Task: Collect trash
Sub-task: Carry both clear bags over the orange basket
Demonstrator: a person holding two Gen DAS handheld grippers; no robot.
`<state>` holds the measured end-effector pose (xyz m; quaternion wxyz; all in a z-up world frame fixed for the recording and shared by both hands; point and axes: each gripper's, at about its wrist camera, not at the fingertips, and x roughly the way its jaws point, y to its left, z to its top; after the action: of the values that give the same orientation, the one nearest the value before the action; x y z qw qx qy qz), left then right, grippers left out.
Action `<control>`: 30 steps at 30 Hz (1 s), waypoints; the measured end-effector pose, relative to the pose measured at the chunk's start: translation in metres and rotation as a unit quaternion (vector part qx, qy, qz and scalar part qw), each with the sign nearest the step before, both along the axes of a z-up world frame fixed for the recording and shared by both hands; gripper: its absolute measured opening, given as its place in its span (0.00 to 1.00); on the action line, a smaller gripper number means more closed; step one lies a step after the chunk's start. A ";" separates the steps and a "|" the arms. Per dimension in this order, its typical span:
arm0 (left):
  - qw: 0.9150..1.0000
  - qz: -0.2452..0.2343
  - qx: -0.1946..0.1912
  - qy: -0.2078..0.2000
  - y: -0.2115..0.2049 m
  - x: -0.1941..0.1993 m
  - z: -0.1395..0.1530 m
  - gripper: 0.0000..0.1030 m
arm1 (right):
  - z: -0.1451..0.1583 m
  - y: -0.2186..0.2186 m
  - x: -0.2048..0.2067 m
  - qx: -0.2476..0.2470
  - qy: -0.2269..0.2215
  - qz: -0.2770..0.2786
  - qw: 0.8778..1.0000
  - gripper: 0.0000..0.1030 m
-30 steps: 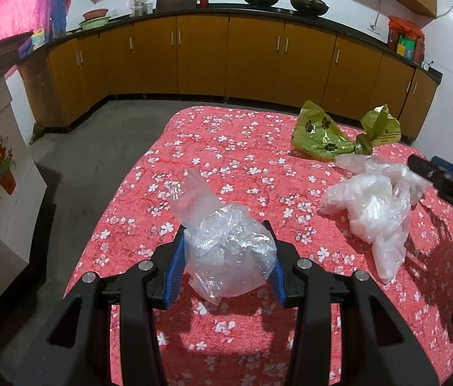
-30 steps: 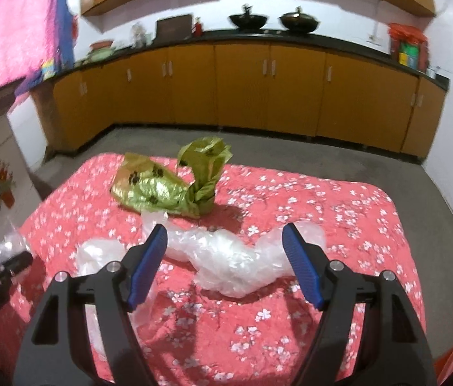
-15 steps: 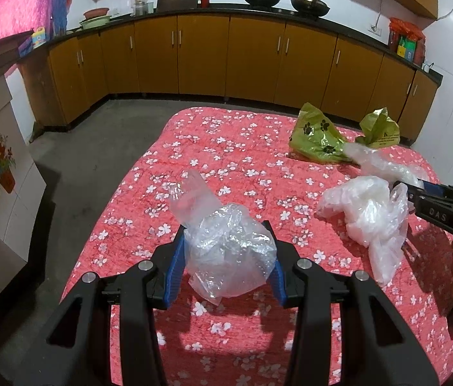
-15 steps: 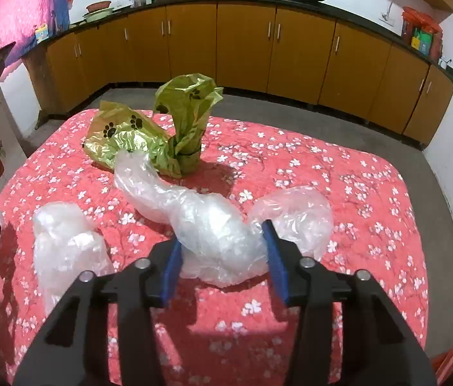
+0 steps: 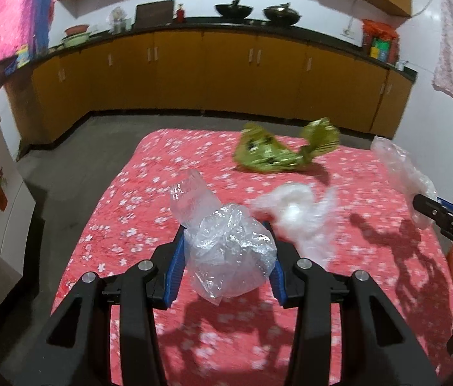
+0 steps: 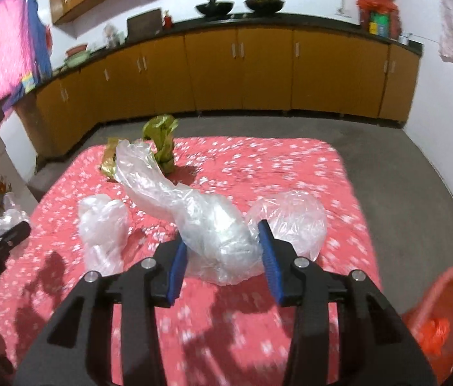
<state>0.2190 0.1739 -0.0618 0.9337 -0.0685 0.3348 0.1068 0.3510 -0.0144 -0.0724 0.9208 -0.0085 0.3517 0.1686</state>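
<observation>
Trash here is a bunch of plastic bags on a table under a red flowery tablecloth (image 5: 168,173), and two of them are already grabbed. The only container I can spot is an orange-red tub (image 6: 451,292) low down to the right of the right gripper (image 6: 223,251), off the table edge, with something crumpled and orange-red in it (image 6: 435,337); can't tell what. The left gripper (image 5: 228,257) is clamped on a crumpled clear bag (image 5: 229,251), blue pads pressing it from both sides, bag clear of the cloth. The right gripper is clenched on a long clear bag (image 6: 207,222) that trails up and away to its left, with a puffy bit bulging out past the right finger. Compared with a second ago: the right jaws stood wide around that bag as it lay on the table, and have just been closing onto it, lifting it. The left grip looks unchanged. A white bag (image 5: 300,212) still lies on the cloth just ahead-right of the left gripper, and the green paw-print bag (image 5: 278,154) sits further back.
</observation>
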 end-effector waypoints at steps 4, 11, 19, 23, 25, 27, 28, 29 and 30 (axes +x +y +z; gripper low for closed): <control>1.000 -0.026 0.007 -0.014 -0.027 -0.009 0.018 0.44 | 0.022 -0.035 -0.037 0.028 -0.015 -0.031 0.999 0.40; 0.996 -0.083 0.011 -0.036 -0.084 -0.026 0.043 0.44 | 0.055 -0.099 -0.098 0.051 -0.046 -0.095 0.993 0.40; 0.986 -0.155 0.016 -0.055 -0.151 -0.041 0.059 0.44 | 0.074 -0.167 -0.158 0.056 -0.077 -0.172 0.980 0.41; 0.981 -0.183 0.016 -0.061 -0.179 -0.045 0.064 0.44 | 0.078 -0.200 -0.182 0.063 -0.084 -0.212 0.972 0.41; 0.978 -0.198 0.016 -0.063 -0.195 -0.046 0.065 0.44 | 0.078 -0.212 -0.192 0.062 -0.088 -0.228 0.968 0.41; 0.976 -0.208 0.016 -0.065 -0.204 -0.048 0.066 0.44 | 0.077 -0.221 -0.201 0.059 -0.093 -0.244 0.963 0.41; 0.974 -0.216 0.015 -0.066 -0.212 -0.048 0.067 0.44 | 0.077 -0.225 -0.205 0.056 -0.096 -0.253 0.961 0.41; 0.973 -0.221 0.015 -0.066 -0.217 -0.049 0.067 0.44 | 0.077 -0.232 -0.210 0.053 -0.099 -0.265 0.958 0.41; 0.972 -0.226 0.014 -0.067 -0.222 -0.050 0.067 0.44 | 0.078 -0.235 -0.213 0.051 -0.100 -0.272 0.956 0.41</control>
<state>0.1691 -0.0481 0.0056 0.9547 0.0155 0.2769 -0.1074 0.1378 -0.2495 0.0051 0.9615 0.1181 0.2373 -0.0724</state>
